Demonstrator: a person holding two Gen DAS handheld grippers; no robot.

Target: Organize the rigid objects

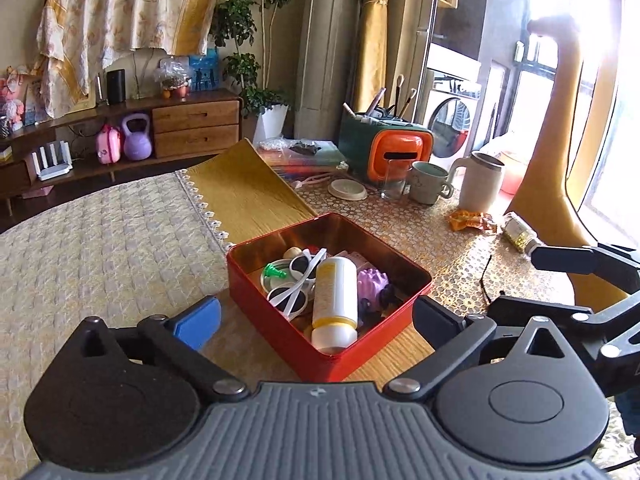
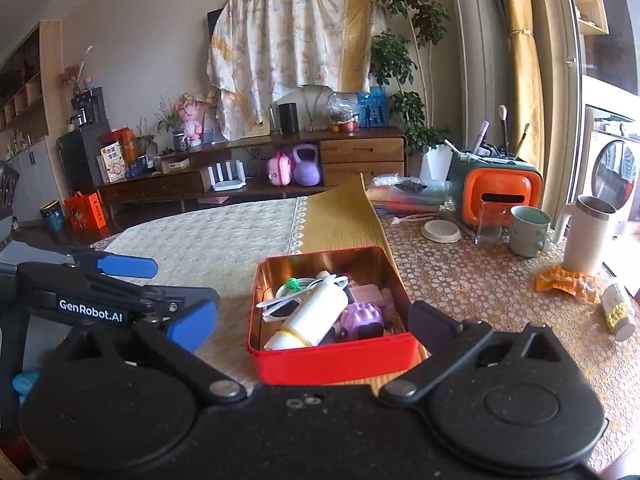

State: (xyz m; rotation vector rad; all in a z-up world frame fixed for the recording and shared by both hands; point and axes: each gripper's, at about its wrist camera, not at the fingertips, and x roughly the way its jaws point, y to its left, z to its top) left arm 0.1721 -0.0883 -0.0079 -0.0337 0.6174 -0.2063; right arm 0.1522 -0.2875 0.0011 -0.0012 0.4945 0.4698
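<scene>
- Both of my grippers hang at the near side of the red tin [image 1: 280, 312], angled down toward it. Left gripper [image 1: 316, 316]: jaws spread wide, nothing between the pads. Right gripper [image 2: 312, 320]: same, spread wide and empty.
- The tin sits open on the surface [image 1: 100, 240], on a yellow mat [image 1: 244, 196]. Inside, in a loose pile: a white bottle [image 1: 334, 300] lying on its side, cap toward me; white sunglasses [image 1: 296, 284] under and beside it; a purple toy [image 1: 374, 282]; a round metal lid with a green piece on it [image 1: 276, 272].
- Still outside the tin, off to the right on the surface: a small jar [image 2: 618, 310] tipped on its side, near an orange wrapper [image 2: 564, 280].
- Handling guess: the jar looks hard and smooth, probably light, apt to roll. I would pinch across its body, not the cap.
- The bottle is stiff plastic, likely slick; hold mid-body. The sunglasses are thin and fragile; take by the frame bridge.
- The tin walls look thin; grip the rim with both grippers if it needs moving.
</scene>
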